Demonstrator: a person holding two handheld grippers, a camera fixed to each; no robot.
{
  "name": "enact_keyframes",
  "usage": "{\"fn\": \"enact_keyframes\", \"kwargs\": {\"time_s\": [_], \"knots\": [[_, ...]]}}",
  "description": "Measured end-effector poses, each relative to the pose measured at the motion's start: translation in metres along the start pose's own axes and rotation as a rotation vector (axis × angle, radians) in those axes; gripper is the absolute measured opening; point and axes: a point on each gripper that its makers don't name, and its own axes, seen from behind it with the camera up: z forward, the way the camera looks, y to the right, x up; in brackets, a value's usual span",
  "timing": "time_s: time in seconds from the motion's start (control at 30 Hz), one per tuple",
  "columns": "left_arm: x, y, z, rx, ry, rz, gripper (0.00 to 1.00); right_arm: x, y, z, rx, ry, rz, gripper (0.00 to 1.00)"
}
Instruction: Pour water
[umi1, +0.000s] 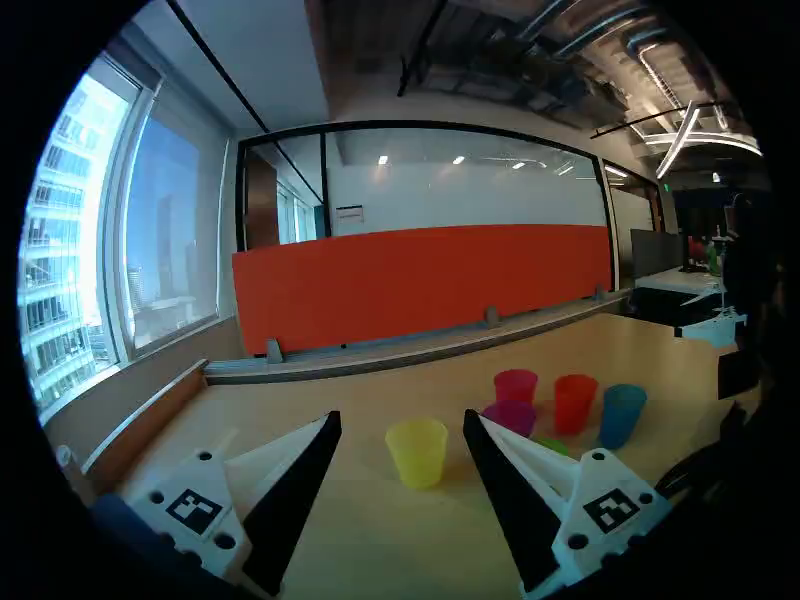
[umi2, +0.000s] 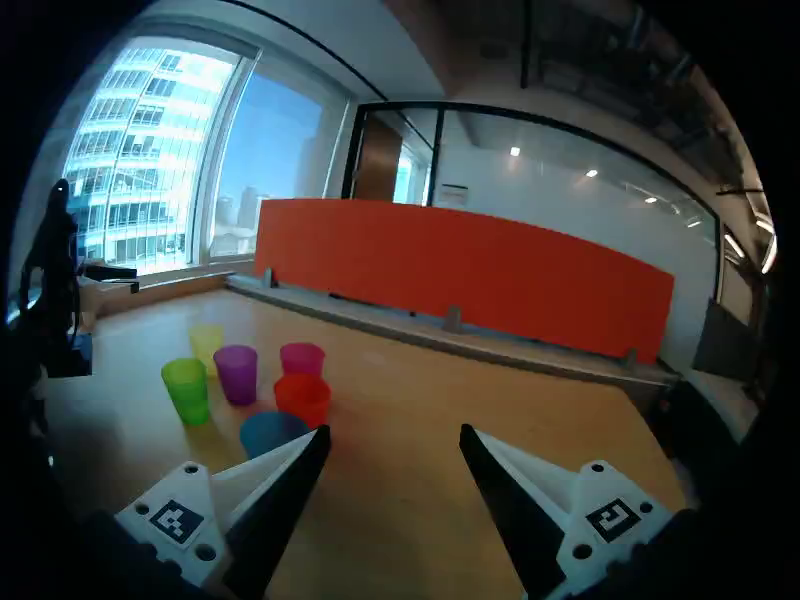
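On the light wooden table (umi1: 300, 395), six little cups stand close in a bunch. In the left gripper view, the yellow cup (umi1: 417, 452) is nearest. It sits right between the two fingers of the left gripper (umi1: 401, 414), but nothing touches it. Those fingers are spread wide and hold nothing. Behind it, to the right, stand the purple cup (umi1: 510, 416), the pink cup (umi1: 515, 385), the red cup (umi1: 574, 402) and the blue cup (umi1: 621, 414). The green cup (umi1: 550, 443) peeks out from behind one finger.

In the right gripper view, the right gripper (umi2: 394, 430) is spread wide too, with nothing in it. The bunch of cups sits off to its left, and the blue cup is just by one fingertip. Bare table lies straight ahead and to the right, with lots of room. The far edge of the table runs along a gray rail (umi2: 520, 347) under a long orange wall (umi2: 470, 265). A big window (umi1: 165, 240) is at the side.
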Motion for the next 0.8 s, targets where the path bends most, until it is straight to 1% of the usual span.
{"fn": "enact_keyframes", "kwargs": {"time_s": [0.2, 0.3, 0.4, 0.5, 0.7, 0.8], "knots": [[0.010, -0.003, -0.004, 0.034, 0.047, -0.033, 0.90, 0.018, 0.019, -0.003, -0.104, 0.075, 0.019, 1.00], [0.015, -0.002, -0.006, 0.043, 0.064, -0.051, 0.90, 0.022, 0.027, -0.005, -0.151, 0.097, 0.025, 1.00], [0.018, 0.000, -0.007, 0.044, 0.080, -0.057, 0.90, 0.026, 0.034, -0.008, -0.190, 0.120, 0.030, 1.00], [0.020, 0.001, -0.006, 0.045, 0.087, -0.056, 0.90, 0.026, 0.036, -0.010, -0.209, 0.131, 0.023, 1.00], [0.025, 0.004, -0.005, 0.039, 0.099, -0.050, 0.90, 0.027, 0.037, -0.013, -0.226, 0.133, 0.022, 1.00], [0.026, 0.003, -0.004, 0.045, 0.103, -0.053, 0.90, 0.028, 0.040, -0.015, -0.232, 0.137, 0.022, 1.00]]}}
